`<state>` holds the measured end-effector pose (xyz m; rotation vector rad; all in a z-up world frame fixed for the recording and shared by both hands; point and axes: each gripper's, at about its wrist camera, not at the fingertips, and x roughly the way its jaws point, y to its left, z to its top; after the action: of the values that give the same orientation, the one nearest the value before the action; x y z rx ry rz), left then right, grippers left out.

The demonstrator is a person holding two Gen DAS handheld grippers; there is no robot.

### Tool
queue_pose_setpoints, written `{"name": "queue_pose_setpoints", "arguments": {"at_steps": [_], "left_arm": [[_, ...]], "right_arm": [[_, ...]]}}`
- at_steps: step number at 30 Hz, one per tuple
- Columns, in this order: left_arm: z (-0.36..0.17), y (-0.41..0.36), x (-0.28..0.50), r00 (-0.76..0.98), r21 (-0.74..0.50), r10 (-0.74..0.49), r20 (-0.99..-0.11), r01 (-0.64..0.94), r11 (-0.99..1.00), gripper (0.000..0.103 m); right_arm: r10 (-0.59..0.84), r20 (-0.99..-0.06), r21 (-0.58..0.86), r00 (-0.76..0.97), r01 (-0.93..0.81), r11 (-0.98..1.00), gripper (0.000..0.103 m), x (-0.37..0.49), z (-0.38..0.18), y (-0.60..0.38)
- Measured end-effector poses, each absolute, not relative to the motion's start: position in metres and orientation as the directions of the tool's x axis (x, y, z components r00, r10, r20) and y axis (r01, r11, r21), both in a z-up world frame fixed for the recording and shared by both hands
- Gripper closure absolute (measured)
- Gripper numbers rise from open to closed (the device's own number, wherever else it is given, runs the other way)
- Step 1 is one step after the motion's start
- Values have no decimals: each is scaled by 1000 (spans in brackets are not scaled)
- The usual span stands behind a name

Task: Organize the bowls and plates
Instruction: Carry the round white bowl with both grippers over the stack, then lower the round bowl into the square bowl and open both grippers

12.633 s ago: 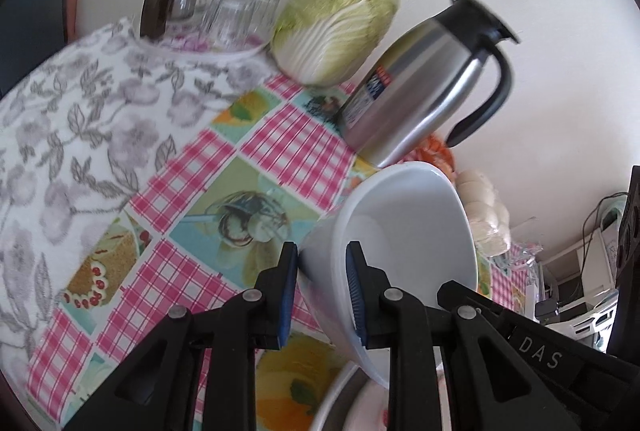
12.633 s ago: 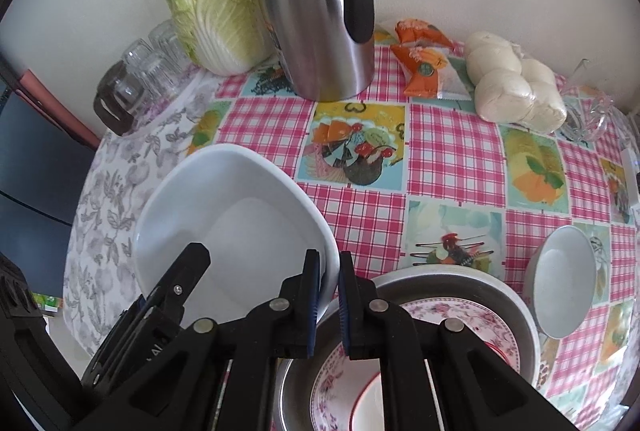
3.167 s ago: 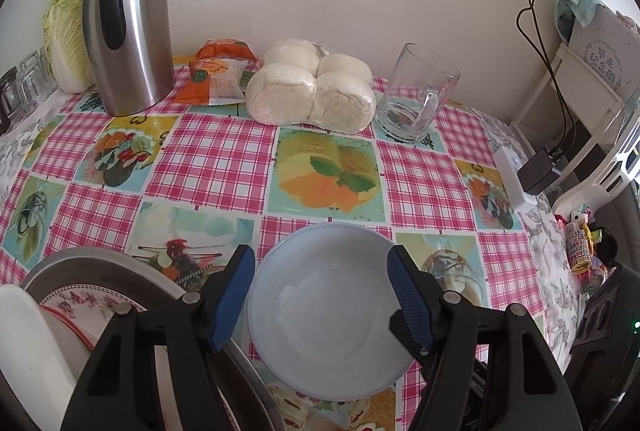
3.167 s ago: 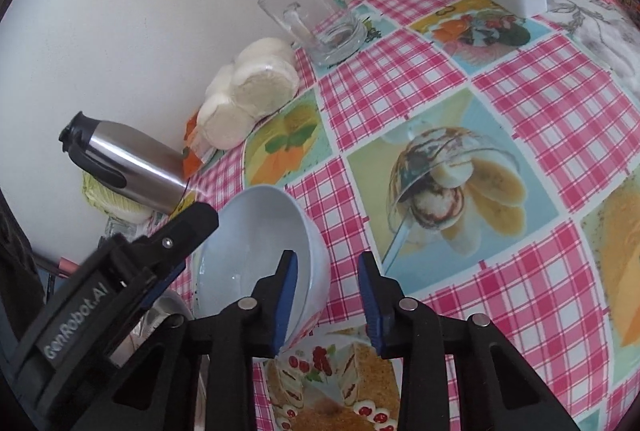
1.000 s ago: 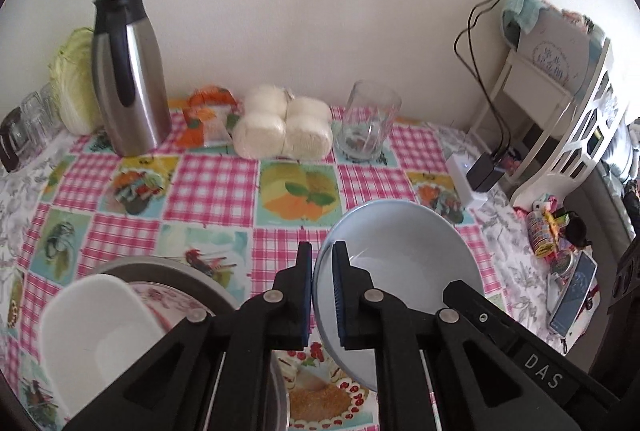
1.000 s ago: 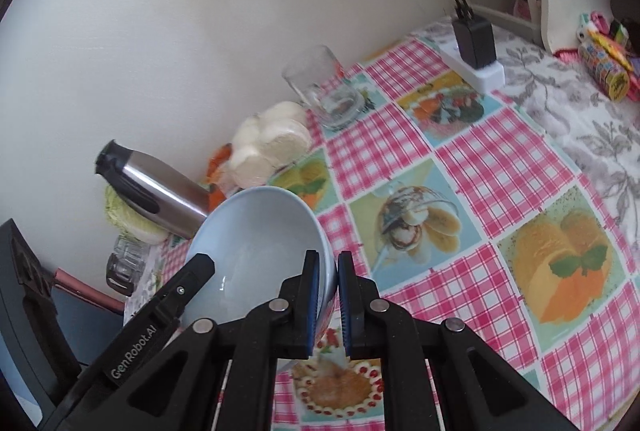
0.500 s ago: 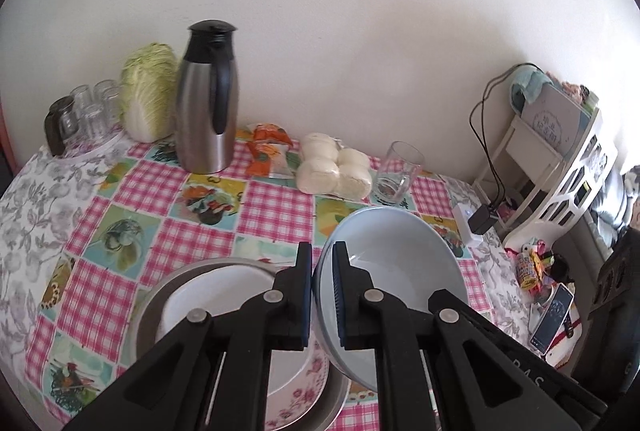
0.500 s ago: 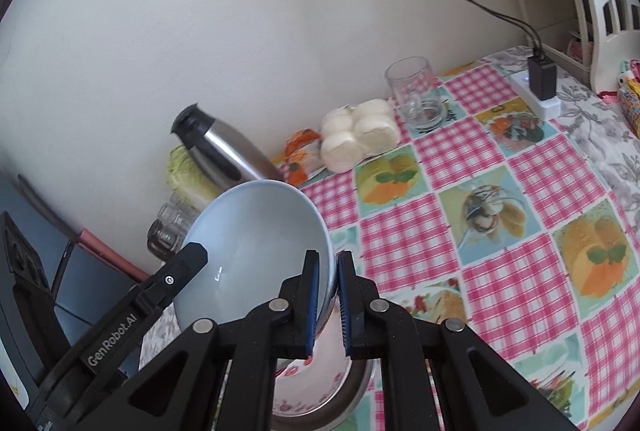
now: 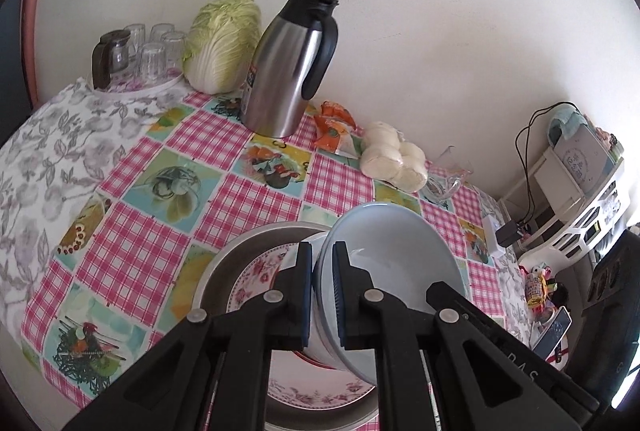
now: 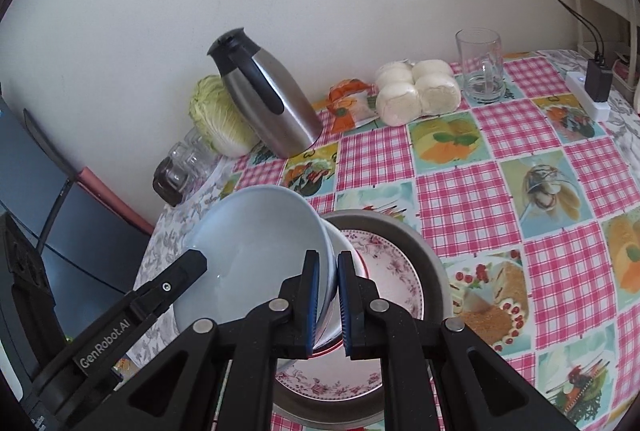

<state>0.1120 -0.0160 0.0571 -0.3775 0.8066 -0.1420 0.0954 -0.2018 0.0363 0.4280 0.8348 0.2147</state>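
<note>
While tongs (image 9: 322,295) pinch it, blue bowl (image 9: 394,263) overhangs floral plate (image 9: 256,271).

Soft daylight lit my views evenly and sharply, with faint glare on the steel jug (image 9: 286,79), weak shadows, heavy fisheye bending and black corners at the edges.

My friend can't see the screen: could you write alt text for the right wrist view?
Two black grippers, right and left, pinch opposite rims of a pale blue bowl, tilted above a flowered plate in a metal basin. Behind, on a checked tablecloth, stand a steel jug, buns and a glass mug.
</note>
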Motion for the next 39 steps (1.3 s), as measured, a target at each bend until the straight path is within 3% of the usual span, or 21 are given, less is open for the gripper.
{"name": "queue_pose_setpoints", "arguments": {"at_steps": [12, 25, 26, 27, 29, 31, 35, 37, 39], "left_arm": [[35, -9, 125, 651, -421, -294, -699, -43, 906, 94], [34, 0, 124, 660, -433, -282, -696, -73, 898, 94], [36, 0, 123, 663, -431, -279, -694, -72, 900, 94], [37, 1, 121, 667, -428, -277, -692, -70, 901, 93], [40, 2, 117, 672, -418, -263, -692, -77, 905, 82], [42, 2, 111, 682, -404, -247, -688, -78, 911, 44], [45, 3, 99, 695, -378, -221, -685, -79, 922, 31], [46, 4, 92, 702, -339, -179, -690, -95, 936, 14], [46, 5, 84, 709, -303, -144, -690, -103, 947, 13]], "right_arm": [[320, -704, 420, 634, 9, 908, 89, 108, 19, -197], [307, -668, 417, 678, -1, 909, 81, 103, 26, -203], [304, -669, 414, 679, 1, 910, 79, 102, 26, -204], [300, -668, 412, 681, 3, 911, 66, 100, 26, -205], [291, -663, 410, 690, 9, 912, 43, 95, 29, -208], [287, -657, 408, 697, 9, 913, 41, 90, 31, -210], [280, -653, 400, 704, 6, 917, 25, 79, 33, -212], [272, -651, 389, 708, 4, 921, 17, 73, 33, -213], [257, -650, 375, 716, 8, 927, 5, 66, 33, -215]]}}
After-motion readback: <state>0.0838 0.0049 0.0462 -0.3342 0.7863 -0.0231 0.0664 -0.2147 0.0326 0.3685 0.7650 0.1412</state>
